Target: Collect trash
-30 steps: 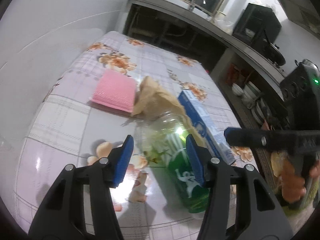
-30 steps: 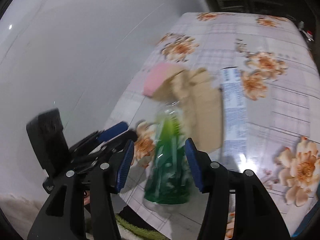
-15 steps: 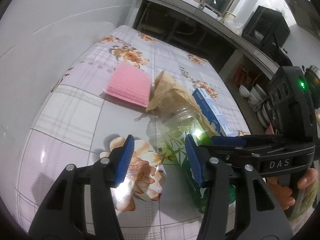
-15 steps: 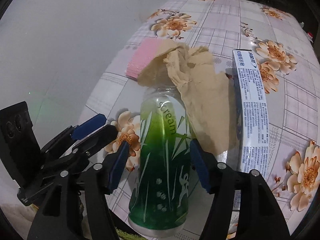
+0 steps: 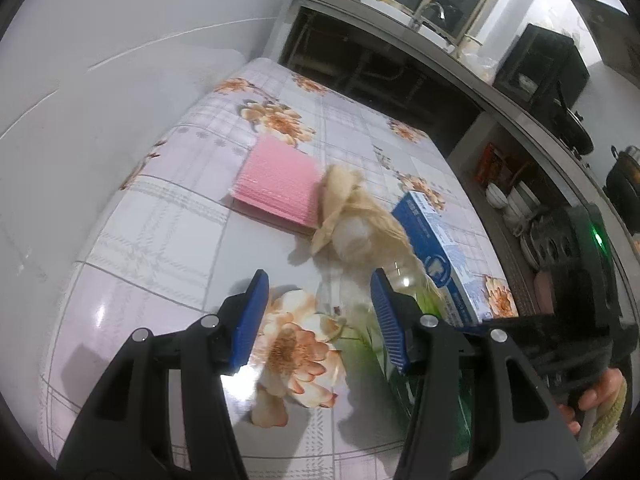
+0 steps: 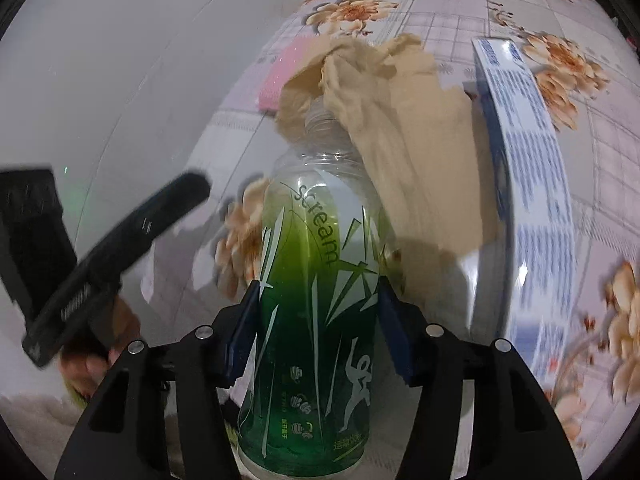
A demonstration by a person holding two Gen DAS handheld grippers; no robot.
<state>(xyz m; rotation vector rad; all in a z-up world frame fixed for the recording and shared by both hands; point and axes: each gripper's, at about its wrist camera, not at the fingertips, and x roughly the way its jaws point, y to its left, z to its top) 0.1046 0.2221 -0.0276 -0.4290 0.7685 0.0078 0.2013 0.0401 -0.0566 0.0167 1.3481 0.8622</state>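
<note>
A clear plastic bottle (image 6: 316, 280) with a green label lies on the flowered tablecloth (image 5: 168, 240), its neck under a crumpled brown paper (image 6: 400, 120). My right gripper (image 6: 316, 304) straddles the bottle's body; its jaws are closing and both blue pads touch the bottle's sides. In the left wrist view the bottle (image 5: 404, 276) shows just right of my left gripper (image 5: 318, 292), which stands open over the cloth with nothing between its fingers. The brown paper (image 5: 352, 196) sits beyond it.
A long blue and white box (image 6: 528, 184) lies along the bottle's right side. A pink pad (image 5: 280, 180) rests behind the paper, near the white wall. A kitchen counter (image 5: 400, 40) and shelves with dishes run beyond the table's far and right edges.
My right gripper has come down over the bottle, and its jaws now hug the body. The left gripper has stayed open in about the same place.
</note>
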